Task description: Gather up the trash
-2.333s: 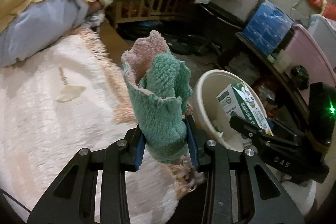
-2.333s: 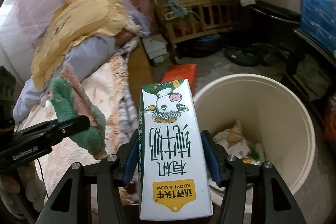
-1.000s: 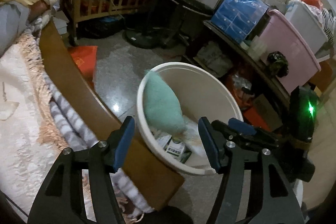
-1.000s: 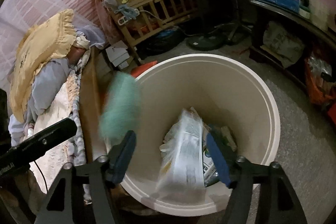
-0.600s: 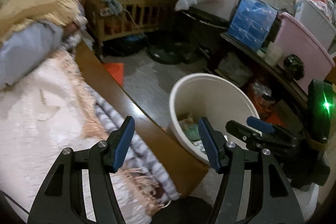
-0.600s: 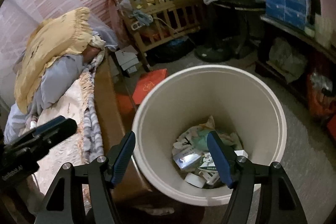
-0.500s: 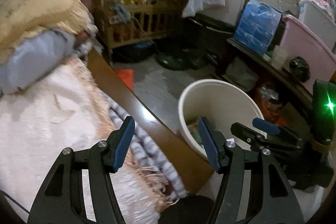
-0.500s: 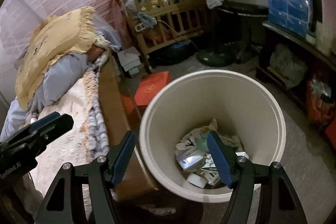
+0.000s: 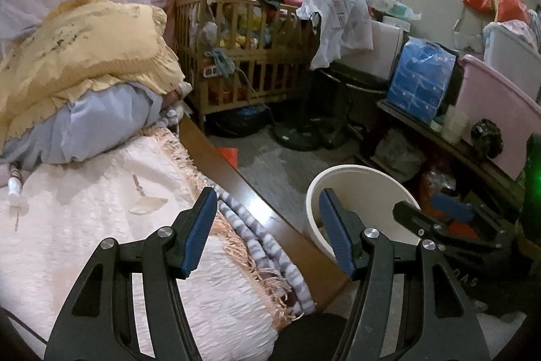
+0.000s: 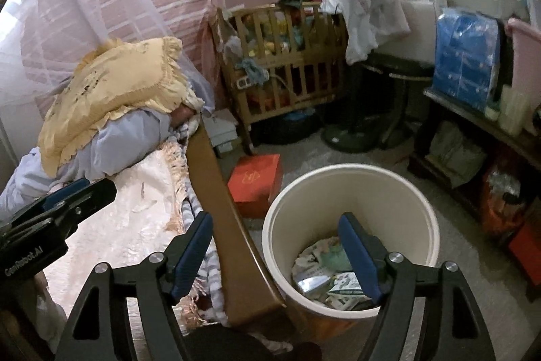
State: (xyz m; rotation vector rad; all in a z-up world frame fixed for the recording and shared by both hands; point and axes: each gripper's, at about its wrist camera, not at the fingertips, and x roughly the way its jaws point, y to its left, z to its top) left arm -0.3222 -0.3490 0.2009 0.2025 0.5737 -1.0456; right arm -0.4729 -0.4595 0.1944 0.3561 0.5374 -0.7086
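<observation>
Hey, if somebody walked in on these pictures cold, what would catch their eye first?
Probably the cream trash bucket on the floor beside the bed's wooden edge, with cartons and wrappers lying in its bottom. Next, the frilly yellow pillow heaped on blue bedding at the head of the bed. Both the left hand-held gripper and the right hand-held gripper are open and empty.

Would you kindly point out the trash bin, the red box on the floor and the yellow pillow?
trash bin [image 10: 419, 202]: right wrist view, bare inner wall.
red box [image 10: 257, 180]: right wrist view, top face.
yellow pillow [image 9: 84, 39]: left wrist view, middle of cover.
</observation>
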